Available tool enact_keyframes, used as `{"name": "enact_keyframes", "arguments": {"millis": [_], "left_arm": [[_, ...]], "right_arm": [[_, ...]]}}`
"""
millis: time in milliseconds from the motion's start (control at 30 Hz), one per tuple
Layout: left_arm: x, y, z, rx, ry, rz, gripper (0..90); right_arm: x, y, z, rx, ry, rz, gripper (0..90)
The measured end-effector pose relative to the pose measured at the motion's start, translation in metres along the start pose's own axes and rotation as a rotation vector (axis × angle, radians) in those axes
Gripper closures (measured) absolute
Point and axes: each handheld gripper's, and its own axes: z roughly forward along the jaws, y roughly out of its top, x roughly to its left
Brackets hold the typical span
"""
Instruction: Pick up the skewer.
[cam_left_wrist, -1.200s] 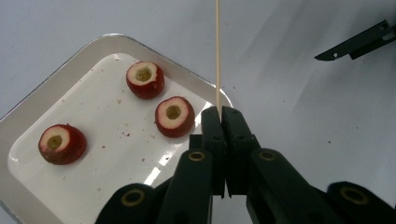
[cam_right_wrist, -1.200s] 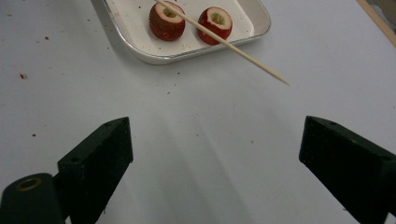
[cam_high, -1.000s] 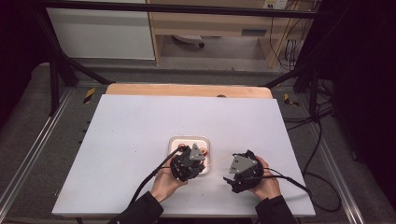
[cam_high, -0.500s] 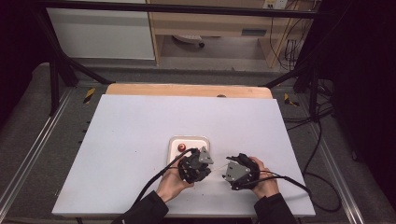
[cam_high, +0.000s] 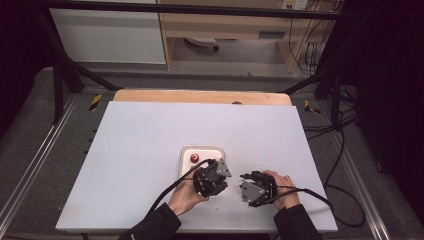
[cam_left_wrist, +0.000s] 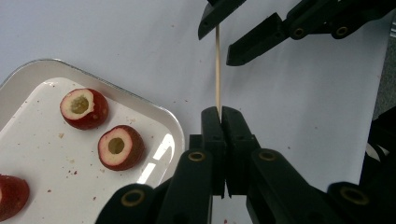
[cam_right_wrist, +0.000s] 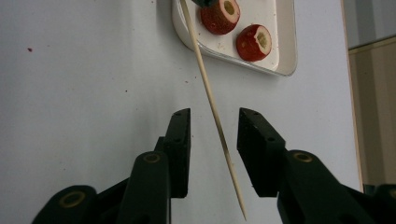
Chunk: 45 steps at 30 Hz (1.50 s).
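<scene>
The left hand-held gripper (cam_left_wrist: 221, 122) is clamping a wooden skewer (cam_left_wrist: 217, 70) near the bench's (cam_high: 150, 140) front edge, beside the tray (cam_left_wrist: 154, 119) of cored red fruit (cam_left_wrist: 120, 147). The right hand-held gripper (cam_right_wrist: 215, 135) has just been closing, its jaws partly open around the skewer's pointed end without touching; it should be closing squarely on the shaft, clear of the tip.

A white tray (cam_left_wrist: 177, 126) sits just left of the left tongs (cam_left_wrist: 223, 112) — on it lie two cored red fruits (cam_left_wrist: 120, 147), near each other but apart. A white table (cam_high: 150, 135) lies beneath; beyond it — a wooden strip (cam_high: 200, 96), with cables (cam_high: 345, 150) off right.
</scene>
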Motion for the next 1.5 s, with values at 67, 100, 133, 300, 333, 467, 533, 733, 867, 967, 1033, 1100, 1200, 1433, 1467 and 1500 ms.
{"name": "enact_keyframes", "arguments": {"millis": [67, 100, 133, 300, 333, 467, 533, 733, 867, 967, 1033, 1100, 1200, 1433, 1467, 1500], "left_arm": [[-0.001, 0.0, 0.0, 0.005, -0.003, 0.004, 88.9], [-0.001, 0.0, 0.0, 0.007, -0.005, 0.006, 88.9], [-0.001, 0.0, 0.0, 0.011, -0.008, 0.012, 88.9], [-0.001, 0.0, -0.001, 0.009, -0.012, 0.009, 88.9], [0.0, 0.0, -0.001, 0.013, -0.013, 0.012, 88.9], [0.0, 0.0, 0.0, 0.014, -0.014, 0.01, 89.0], [0.001, 0.0, 0.0, 0.016, -0.016, 0.011, 88.9], [0.006, 0.001, -0.002, 0.031, -0.034, -0.01, 87.8], [0.012, 0.003, -0.004, 0.09, -0.039, -0.017, 78.1], [0.013, 0.006, -0.003, 0.119, -0.033, -0.008, 76.1], [0.014, 0.01, 0.002, 0.162, -0.05, -0.007, 75.5], [0.015, 0.012, 0.007, 0.183, -0.048, -0.008, 75.9], [0.015, 0.015, 0.012, 0.21, -0.049, 0.0, 79.1], [0.013, 0.021, 0.022, 0.262, -0.059, 0.019, 87.0], [0.013, 0.021, 0.023, 0.267, -0.06, 0.017, 87.3], [0.013, 0.021, 0.024, 0.271, -0.061, 0.014, 87.5]], "right_arm": [[0.0, 0.0, 0.0, 0.006, -0.001, -0.022, 71.6], [0.0, 0.0, 0.0, 0.003, -0.001, -0.044, 73.2], [0.0, 0.0, 0.001, 0.002, -0.001, -0.051, 74.8], [0.0, 0.0, 0.003, 0.019, -0.006, -0.103, 81.1], [0.001, 0.001, 0.003, 0.024, -0.007, -0.111, 82.2], [0.002, 0.001, 0.003, 0.034, -0.008, -0.168, 87.0], [0.002, 0.001, 0.003, 0.034, -0.005, -0.186, 87.9], [0.002, 0.002, 0.002, 0.03, -0.01, -0.212, 89.0], [0.003, 0.004, 0.001, 0.052, -0.031, -0.242, 89.1], [0.002, 0.006, 0.001, 0.069, -0.041, -0.267, 89.1], [0.002, 0.008, 0.001, 0.075, -0.048, -0.291, 89.1], [0.001, 0.01, 0.002, 0.078, -0.052, -0.307, 89.1], [0.001, 0.013, 0.004, 0.085, -0.055, -0.343, 89.1], [0.001, 0.019, 0.006, 0.087, -0.061, -0.395, 89.1], [0.002, 0.02, 0.006, 0.093, -0.064, -0.403, 89.1], [0.002, 0.02, 0.006, 0.1, -0.06, -0.406, 89.1]]}}
